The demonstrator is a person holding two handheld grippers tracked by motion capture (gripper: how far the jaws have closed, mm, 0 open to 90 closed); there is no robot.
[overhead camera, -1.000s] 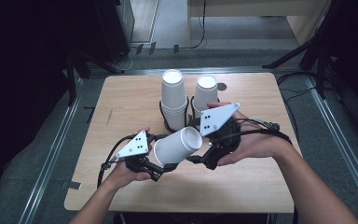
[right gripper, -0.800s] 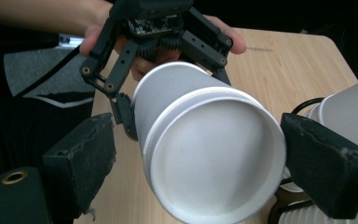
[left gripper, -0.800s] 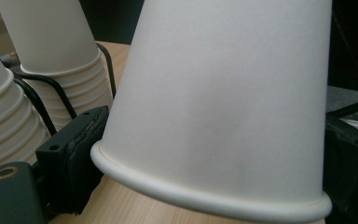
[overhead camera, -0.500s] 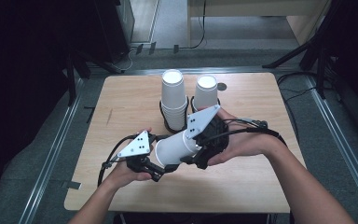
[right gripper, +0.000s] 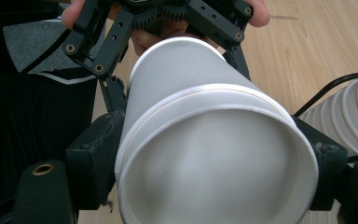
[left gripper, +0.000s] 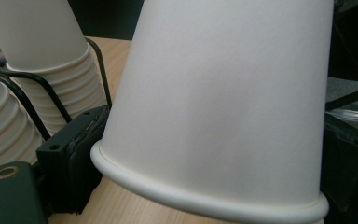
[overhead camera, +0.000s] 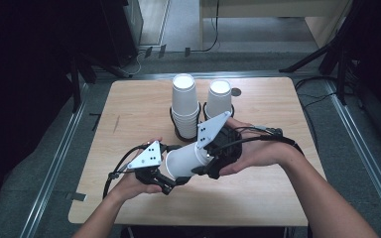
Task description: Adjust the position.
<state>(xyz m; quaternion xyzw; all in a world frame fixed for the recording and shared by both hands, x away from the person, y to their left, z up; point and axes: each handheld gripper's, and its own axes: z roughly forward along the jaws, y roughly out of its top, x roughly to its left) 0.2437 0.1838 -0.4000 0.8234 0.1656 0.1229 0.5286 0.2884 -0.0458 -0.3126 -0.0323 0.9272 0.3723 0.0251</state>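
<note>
Paper cup (overhead camera: 186, 161): white, lying tilted above the table, held between the two grippers at the near middle of the board; in the right gripper view (right gripper: 214, 154) its closed bottom faces the camera, with a second rim line showing partway along the wall.
Left gripper (overhead camera: 171, 182): in the person's left hand (overhead camera: 134, 181), at the cup's wide, rimmed end; the left gripper view shows the rolled rim (left gripper: 205, 196) low in the picture with one black pad (left gripper: 70, 163) just beside it on the left; its jaws stand on either side of the cup, clamped on it as far as the right gripper view shows.
Right gripper (overhead camera: 206, 166): in the person's right hand (overhead camera: 258, 151), at the cup's narrow end; its two black jaws press the cup's wall from both sides, so they are closed on the cup.
Grey plates: one three-cornered plate rides on each gripper, the left one (overhead camera: 146, 157), the right one (overhead camera: 212, 129).
Cup stacks: beyond the jaws, a taller stack (overhead camera: 184, 101) and a shorter one (overhead camera: 219, 99) stand upright side by side in black wire holders.
Table (overhead camera: 129, 114): light wood board, bare around the hands.
</note>
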